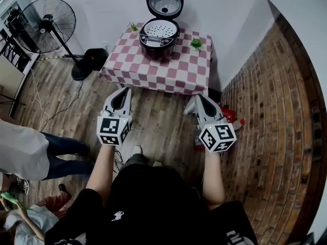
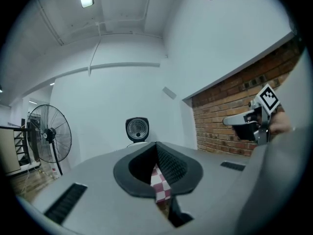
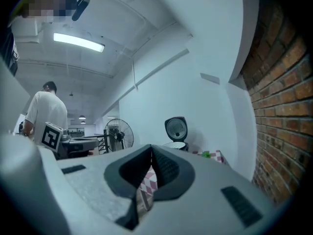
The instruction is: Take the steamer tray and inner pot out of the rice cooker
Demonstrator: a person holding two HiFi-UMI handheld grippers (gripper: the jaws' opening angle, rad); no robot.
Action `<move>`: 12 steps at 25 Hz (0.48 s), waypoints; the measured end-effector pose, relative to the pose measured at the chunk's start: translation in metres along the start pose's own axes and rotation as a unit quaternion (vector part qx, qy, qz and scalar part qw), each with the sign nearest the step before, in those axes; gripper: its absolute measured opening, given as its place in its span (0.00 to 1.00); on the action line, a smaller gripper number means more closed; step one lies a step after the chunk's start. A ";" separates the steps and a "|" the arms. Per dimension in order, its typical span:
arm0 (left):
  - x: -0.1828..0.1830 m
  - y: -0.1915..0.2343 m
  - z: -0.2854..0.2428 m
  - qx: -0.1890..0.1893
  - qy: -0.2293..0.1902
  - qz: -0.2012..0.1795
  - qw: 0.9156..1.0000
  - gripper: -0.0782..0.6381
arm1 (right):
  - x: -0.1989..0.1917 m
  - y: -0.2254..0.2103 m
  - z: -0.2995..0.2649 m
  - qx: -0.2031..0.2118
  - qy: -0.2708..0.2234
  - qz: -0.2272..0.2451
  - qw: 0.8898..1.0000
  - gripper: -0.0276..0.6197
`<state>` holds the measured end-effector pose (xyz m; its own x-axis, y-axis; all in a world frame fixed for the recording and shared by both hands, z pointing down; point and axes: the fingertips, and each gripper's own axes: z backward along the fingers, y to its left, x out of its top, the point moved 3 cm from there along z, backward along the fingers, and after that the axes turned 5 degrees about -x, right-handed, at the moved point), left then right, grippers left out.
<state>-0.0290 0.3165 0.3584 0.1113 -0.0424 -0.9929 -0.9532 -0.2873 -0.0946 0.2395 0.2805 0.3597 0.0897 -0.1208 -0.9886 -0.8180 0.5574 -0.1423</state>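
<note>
Checkered table (image 1: 168, 76) holds rice cooker (image 1: 159, 37) (lid up); fan (image 1: 48, 18) left.

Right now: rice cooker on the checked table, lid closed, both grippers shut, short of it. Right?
The lid is open, per the head view. The rice cooker is on the checked table; left gripper and right gripper are shut, short of it.
</note>
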 end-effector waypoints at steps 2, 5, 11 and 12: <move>-0.001 -0.001 -0.003 0.001 0.005 -0.001 1.000 0.11 | -0.001 -0.001 -0.001 0.002 0.002 0.000 1.000 0.05; -0.002 -0.002 -0.007 -0.002 0.009 0.000 1.000 0.11 | -0.003 -0.005 -0.003 0.003 0.005 -0.001 1.000 0.05; -0.002 0.001 -0.012 -0.003 0.004 0.014 1.000 0.11 | -0.005 -0.009 -0.009 0.005 0.007 -0.003 1.000 0.05; -0.003 0.002 -0.013 -0.003 0.004 0.016 1.000 0.11 | -0.005 -0.009 -0.010 0.006 0.008 -0.003 1.000 0.05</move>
<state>-0.0279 0.3036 0.3623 0.0822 -0.0586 -0.9949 -0.9544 -0.2921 -0.0616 0.2408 0.2675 0.3664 0.0856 -0.1373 -0.9868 -0.8110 0.5657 -0.1490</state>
